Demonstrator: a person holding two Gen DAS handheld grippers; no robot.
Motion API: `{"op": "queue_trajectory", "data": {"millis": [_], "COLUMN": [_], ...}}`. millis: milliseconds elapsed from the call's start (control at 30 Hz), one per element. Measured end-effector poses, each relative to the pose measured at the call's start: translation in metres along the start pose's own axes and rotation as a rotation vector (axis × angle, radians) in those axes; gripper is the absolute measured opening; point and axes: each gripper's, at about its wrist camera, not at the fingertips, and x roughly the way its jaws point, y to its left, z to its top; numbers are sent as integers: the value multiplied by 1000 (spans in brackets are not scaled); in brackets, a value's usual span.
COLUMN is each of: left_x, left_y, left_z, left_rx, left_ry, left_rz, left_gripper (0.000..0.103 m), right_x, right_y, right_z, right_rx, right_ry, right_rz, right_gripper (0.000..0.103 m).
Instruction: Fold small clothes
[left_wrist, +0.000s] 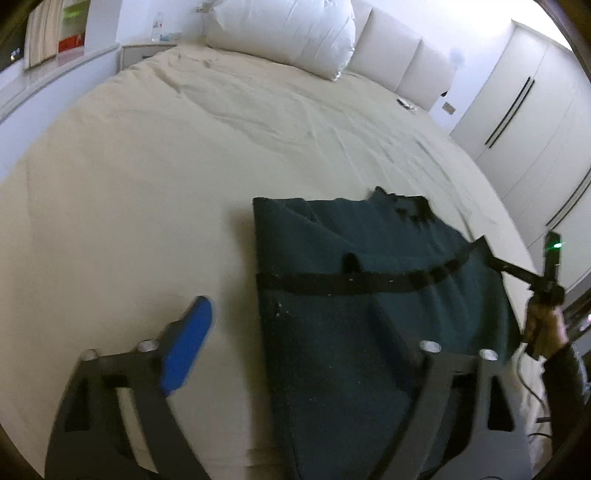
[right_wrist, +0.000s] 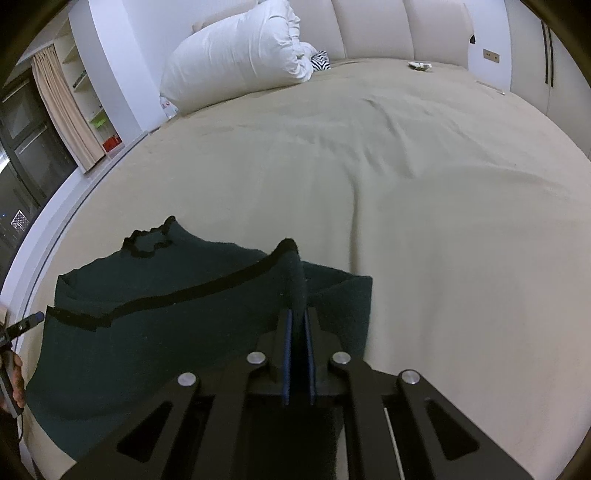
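Beige sheet covers the bed (right_wrist: 424, 192), which fills both views; a white pillow (right_wrist: 236, 55) is propped at the headboard. A dark green garment (right_wrist: 166, 332) with black trim is spread on the near part of the bed, partly folded, its frilled collar (right_wrist: 149, 242) seen at the far edge.

The right gripper (right_wrist: 297, 325) is clamped on a raised fold of the trimmed hem, which is lifted off the sheet. The left gripper (left_wrist: 291, 343) is spread wide, nothing held: the blue pad (left_wrist: 188, 347) is over bare sheet, the other finger is over the garment's near part.

Step judged in hand: a fold of the lifted edge across the body, roughly mid-task. Next move calls for the pinched edge to be carried over and laid flat, aligned with the opposite side. The left gripper is likely needed to pin or pick up the near edge. Slack cloth may bunch if released too high.
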Motion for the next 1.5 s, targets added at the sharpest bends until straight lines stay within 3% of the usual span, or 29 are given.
{"op": "queue_trajectory", "data": {"millis": [67,133,167,200,333,400,833,1067,1300,1500], "left_x": [4,7,12,20,26,22,-17,-24,35,83], "left_y": [0,1,1,1,3,3,-28,-30,-16,1], "left_z": [1,2,4,3,0,-1,5,28,71,65], "left_rx": [-4,-21,-22,-15,-30,-40,87,75,37,20], "left_ry": [-7,-24,0,36,49,25,-102,-149,-84,-13], "left_rz": [-6,-23,-24,-11,-2,4,119,113,111,143], "left_gripper": [86,62,37,29,22,10,6,5,5,6], "right_x": [1,1,1,2,2,1,-32,-29,-7,11], "right_y": [1,1,1,1,1,1,1,-9,-29,-49], "right_z": [-1,-1,-1,-1,-2,-2,-2,4,8,-6], "right_rx": [-1,-2,-1,0,9,12,34,75,149,210], "right_ry": [1,-2,-3,-3,-8,-16,-148,-161,-119,-77], "right_rz": [-1,-3,-3,-4,1,0,-22,-56,-80,-62], "right_gripper": [8,8,8,8,8,8,7,7,7,7]}}
